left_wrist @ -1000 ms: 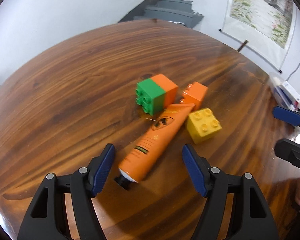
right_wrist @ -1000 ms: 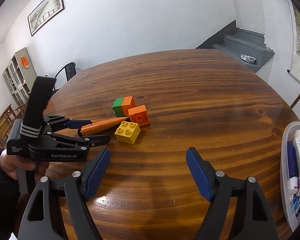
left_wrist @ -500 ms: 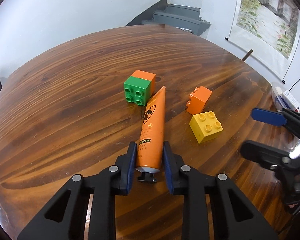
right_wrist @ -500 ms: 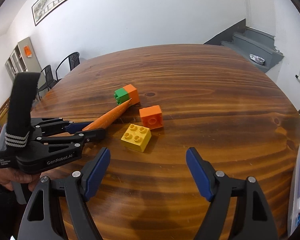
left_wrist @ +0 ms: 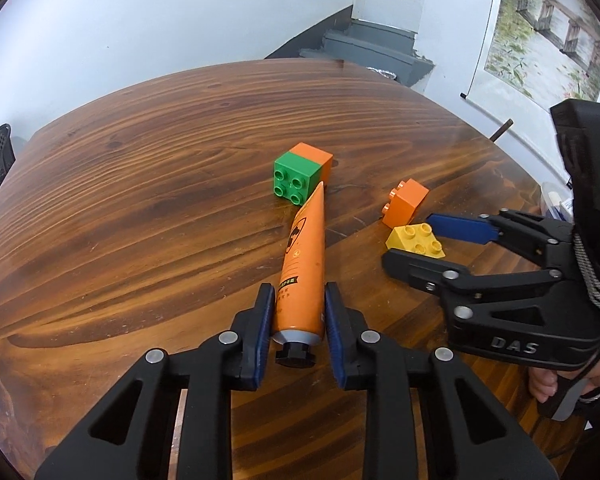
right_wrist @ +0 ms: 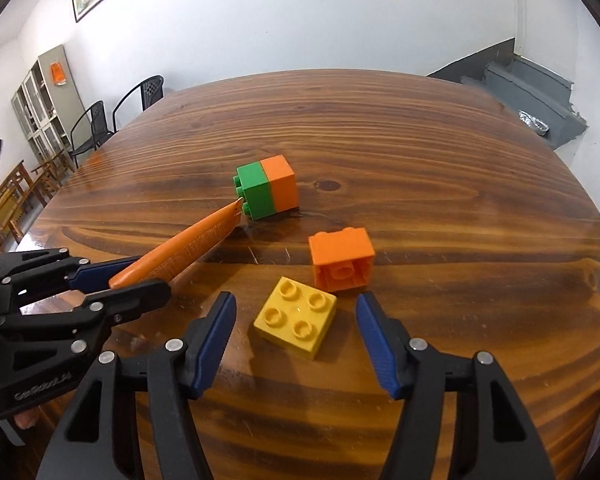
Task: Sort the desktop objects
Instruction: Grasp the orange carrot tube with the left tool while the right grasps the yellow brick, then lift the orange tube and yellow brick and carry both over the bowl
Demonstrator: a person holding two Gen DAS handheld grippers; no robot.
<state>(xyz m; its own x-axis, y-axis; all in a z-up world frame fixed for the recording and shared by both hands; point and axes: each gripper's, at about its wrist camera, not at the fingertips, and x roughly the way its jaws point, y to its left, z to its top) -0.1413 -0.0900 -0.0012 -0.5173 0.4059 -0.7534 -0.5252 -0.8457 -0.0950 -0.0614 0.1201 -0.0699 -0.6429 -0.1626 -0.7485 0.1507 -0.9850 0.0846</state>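
**Tube pinched, yellow brick bracketed**

Round wooden worktop (left_wrist: 140, 200), bearing everything. Left gripper (left_wrist: 298, 320) pinching orange tube (left_wrist: 304, 264) near its cap, tip against green-orange block (left_wrist: 302, 174), likely for lifting away. Right gripper (right_wrist: 296, 328) spread around yellow brick (right_wrist: 296, 320), untouched; orange brick (right_wrist: 342, 260) just beyond.

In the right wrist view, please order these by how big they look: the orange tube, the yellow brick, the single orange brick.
1. Orange tube, the longest, partly hidden by the left claw.
2. Yellow brick and orange brick: these look about alike; the yellow one is nearer the camera, so I leave them unranked.
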